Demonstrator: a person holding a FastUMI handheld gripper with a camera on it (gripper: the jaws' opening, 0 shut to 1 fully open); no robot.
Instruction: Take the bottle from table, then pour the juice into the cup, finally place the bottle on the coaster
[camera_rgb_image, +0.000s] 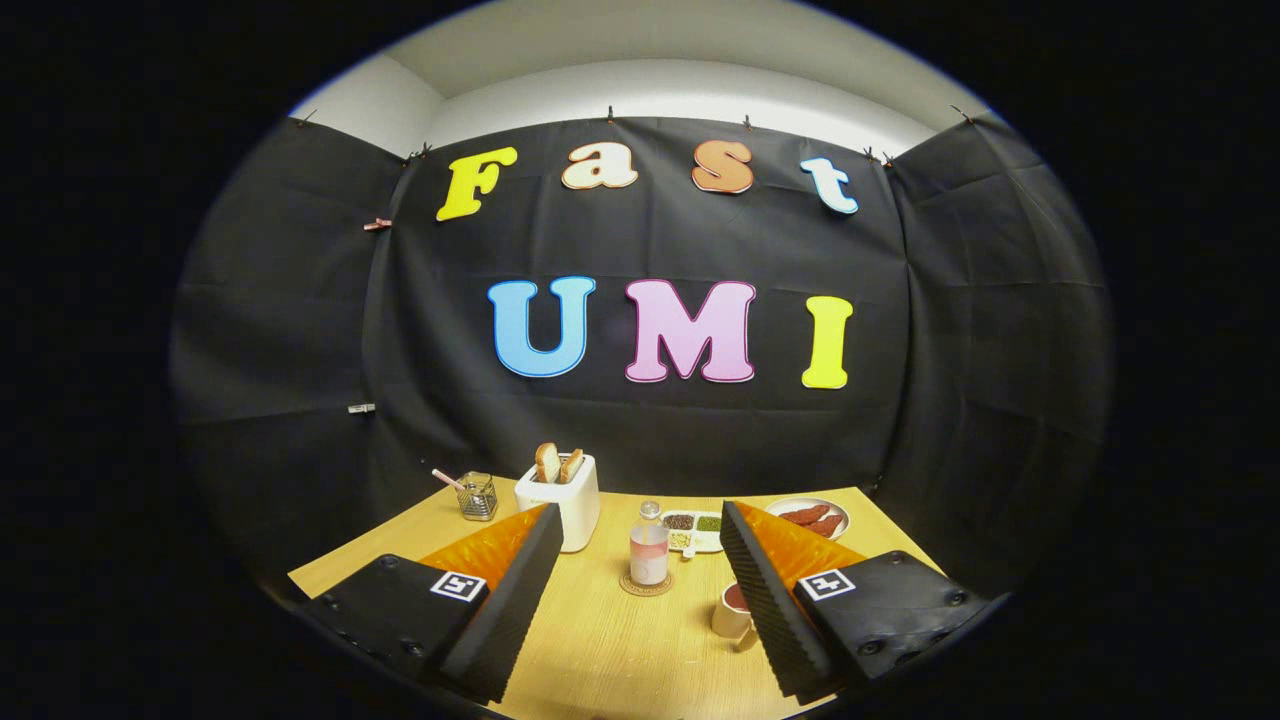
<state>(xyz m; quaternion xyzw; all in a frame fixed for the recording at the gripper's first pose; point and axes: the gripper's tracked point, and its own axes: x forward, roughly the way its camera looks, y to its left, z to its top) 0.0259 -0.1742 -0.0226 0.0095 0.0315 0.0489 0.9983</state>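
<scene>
A light wooden table carries everything. Beyond the spread fingers, a round brown coaster lies on the wood, with a small clear plastic bottle upright on it. Beside the right finger stands a white mug. Past the left finger are a white toaster holding two bread slices and a wire mesh holder. Farther back sit a white divided tray and a plate of reddish food.

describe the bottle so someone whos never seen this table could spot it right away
Start at the white toaster with two bread slices near the back of the wooden table. Just beside it, ahead of the open gripper and centred between its fingers, the bottle stands upright on a round coaster. It is the only clear, capped container, part filled with pale pink juice.
</scene>
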